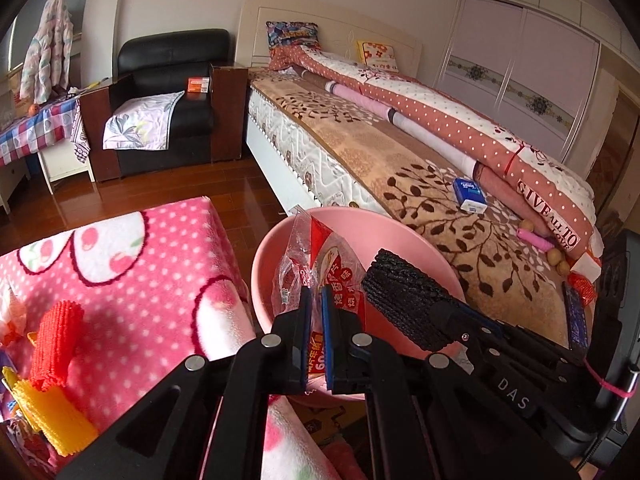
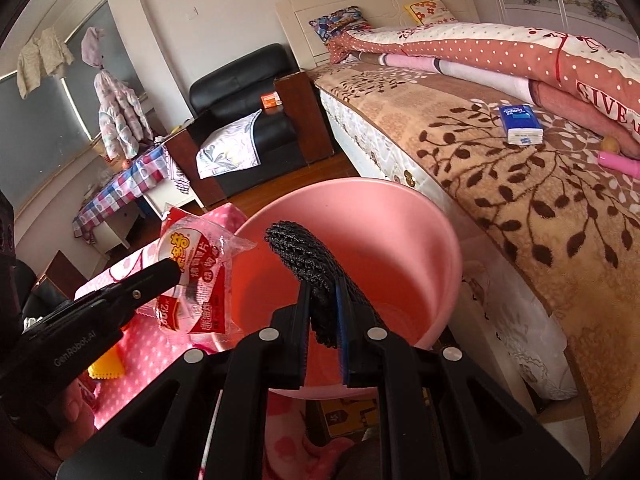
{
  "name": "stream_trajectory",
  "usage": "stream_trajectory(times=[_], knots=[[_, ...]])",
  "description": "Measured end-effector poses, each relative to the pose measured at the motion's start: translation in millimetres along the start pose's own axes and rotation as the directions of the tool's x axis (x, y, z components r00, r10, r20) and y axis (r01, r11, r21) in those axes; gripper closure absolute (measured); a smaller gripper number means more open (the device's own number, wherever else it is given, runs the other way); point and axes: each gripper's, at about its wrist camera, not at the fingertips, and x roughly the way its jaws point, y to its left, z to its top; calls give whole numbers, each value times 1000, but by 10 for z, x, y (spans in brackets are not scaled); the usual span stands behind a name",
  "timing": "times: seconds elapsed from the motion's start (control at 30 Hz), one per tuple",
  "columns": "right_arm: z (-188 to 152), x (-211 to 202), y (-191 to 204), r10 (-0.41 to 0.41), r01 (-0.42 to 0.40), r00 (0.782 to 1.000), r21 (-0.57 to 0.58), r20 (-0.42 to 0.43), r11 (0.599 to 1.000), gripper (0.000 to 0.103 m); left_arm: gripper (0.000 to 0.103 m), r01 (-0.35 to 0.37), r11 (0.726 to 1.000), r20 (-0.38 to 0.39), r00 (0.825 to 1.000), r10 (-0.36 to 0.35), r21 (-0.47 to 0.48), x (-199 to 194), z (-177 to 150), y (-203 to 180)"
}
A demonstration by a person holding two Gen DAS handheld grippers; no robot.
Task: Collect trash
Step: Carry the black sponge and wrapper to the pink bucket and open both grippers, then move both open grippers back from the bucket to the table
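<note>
My left gripper [image 1: 316,294] is shut on a red and clear snack wrapper [image 1: 320,264] and holds it over the pink bin [image 1: 408,236]. The wrapper also shows in the right wrist view [image 2: 196,268], at the bin's left rim. My right gripper [image 2: 323,286] is shut on a black mesh roll [image 2: 304,256] and holds it over the open pink bin [image 2: 400,236]. That roll shows in the left wrist view [image 1: 404,300] beside the wrapper.
A pink dotted blanket [image 1: 152,264] covers the surface at left, with an orange mesh roll [image 1: 56,344] and a yellow one [image 1: 52,412] on it. The bed [image 1: 400,152] at right carries a blue tissue pack [image 1: 470,196]. A black armchair [image 1: 168,96] stands behind.
</note>
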Motion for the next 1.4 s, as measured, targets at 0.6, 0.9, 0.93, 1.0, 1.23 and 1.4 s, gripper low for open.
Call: stream_trajectory(times=[0.6,0.9,0.93,1.0,1.23,1.4], knots=[[-5,113,-49,-30,31,999,21,-39,999,67,64,-23,1000,13,1000,23,-1,11,41,3],[-8,-86,155,-10,10,1000,-18,3,1000,67,59,-59,998,70,996,57,31,-311,25,-26],[-13,-112,188,-5,6,1000,-22,8,1000,67,59,-62,998,75,995,59,31,-355,19,-18],[-22,-156,244,5,-4,1000,-29,14,1000,67,58,-66,998,85,994,64,23,-441,2,7],[-79,-272,500,51,-49,998,-67,22,997,67,56,-97,995,109,989,98,-16,-733,-65,186],[-149,-354,708,92,-89,995,-99,23,991,67,54,-122,992,114,985,126,-40,-916,-147,342]])
